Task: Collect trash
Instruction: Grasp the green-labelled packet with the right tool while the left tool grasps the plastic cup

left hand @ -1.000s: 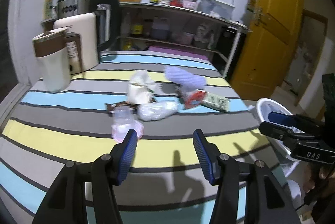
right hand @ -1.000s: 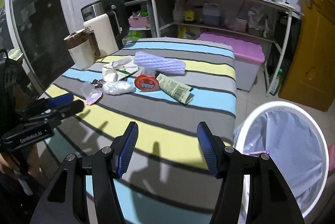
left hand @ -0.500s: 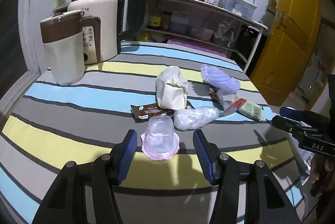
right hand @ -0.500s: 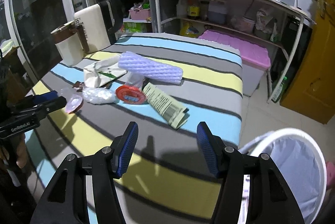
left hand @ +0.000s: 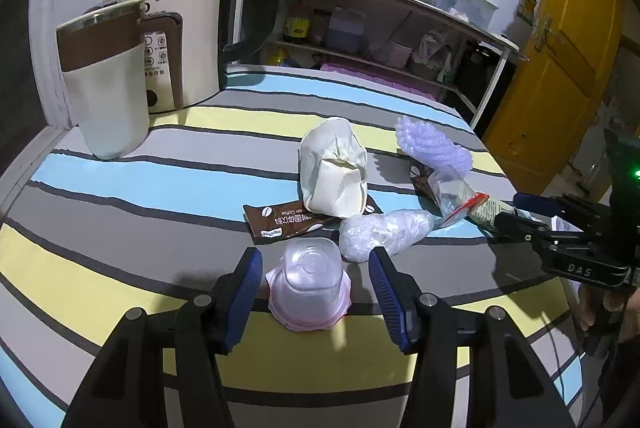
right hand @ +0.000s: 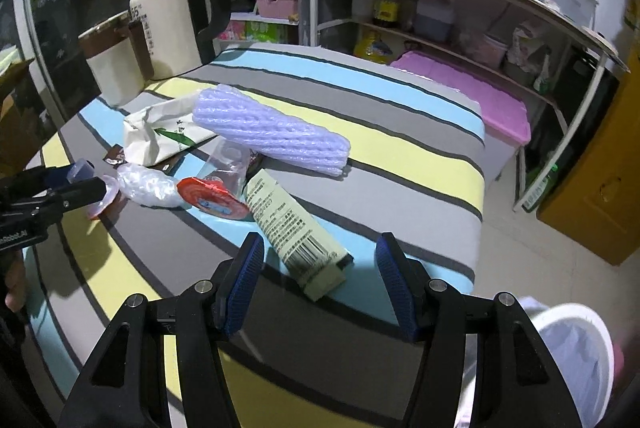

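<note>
Left view: left tongs (left hand: pixel 316 288) seen spread, an upturned clear cup (left hand: pixel 307 282) between the pads on the striped tabletop (left hand: pixel 120 260), untouched | Right view: right tongs (right hand: pixel 320 282) seen spread around a green wrapper's (right hand: pixel 294 230) end; white bin (right hand: pixel 576 356) shown only here, lower right.

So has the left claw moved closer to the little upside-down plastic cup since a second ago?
Yes. The left claw has come forward over the striped tablecloth; the plastic cup now sits between its open jaws, untouched.
</note>
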`<state>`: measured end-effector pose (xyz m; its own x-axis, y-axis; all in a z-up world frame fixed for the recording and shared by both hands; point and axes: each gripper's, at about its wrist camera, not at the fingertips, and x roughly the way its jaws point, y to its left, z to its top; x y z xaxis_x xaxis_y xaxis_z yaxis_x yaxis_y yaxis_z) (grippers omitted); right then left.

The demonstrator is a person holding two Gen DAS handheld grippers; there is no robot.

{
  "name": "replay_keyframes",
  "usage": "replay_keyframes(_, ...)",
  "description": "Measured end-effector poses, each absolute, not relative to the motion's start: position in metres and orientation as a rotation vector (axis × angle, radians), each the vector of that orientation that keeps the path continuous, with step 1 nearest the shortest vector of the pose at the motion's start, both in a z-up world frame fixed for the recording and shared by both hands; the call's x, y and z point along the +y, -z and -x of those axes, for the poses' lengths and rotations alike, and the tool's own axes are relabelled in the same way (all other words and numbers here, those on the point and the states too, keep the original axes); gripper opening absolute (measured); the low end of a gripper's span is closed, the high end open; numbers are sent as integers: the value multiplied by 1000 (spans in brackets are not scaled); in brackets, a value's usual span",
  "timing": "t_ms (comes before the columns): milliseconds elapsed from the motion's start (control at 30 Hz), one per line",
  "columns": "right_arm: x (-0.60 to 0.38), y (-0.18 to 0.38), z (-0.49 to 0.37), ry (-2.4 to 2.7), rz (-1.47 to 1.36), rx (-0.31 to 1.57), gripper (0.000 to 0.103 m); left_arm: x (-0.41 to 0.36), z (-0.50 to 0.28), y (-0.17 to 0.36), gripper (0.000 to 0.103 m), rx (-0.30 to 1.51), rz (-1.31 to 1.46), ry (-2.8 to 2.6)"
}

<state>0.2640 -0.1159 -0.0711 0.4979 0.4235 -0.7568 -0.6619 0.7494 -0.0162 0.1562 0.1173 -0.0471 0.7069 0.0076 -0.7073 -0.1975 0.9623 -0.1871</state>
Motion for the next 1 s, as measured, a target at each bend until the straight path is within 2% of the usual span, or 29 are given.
replay_keyframes(167,-106,79,-269,-706,370,836,59,117,-158,50,54,791,260,-112)
replay_keyframes(233,-104,82,-270,-717,367,861,58,116,-158,50,47,792,255,-107)
replay_keyframes(300,-104,83,-270,-724,355,879,40,115,-158,49,43,793,250,-107)
replay_keyframes(433,-104,82,-264,-724,345,878,26,113,-158,49,29,797,243,-100)
replay_keyframes(1000,-139,63,-215,-668,174,845,25,87,-131,35,29,760,214,-42)
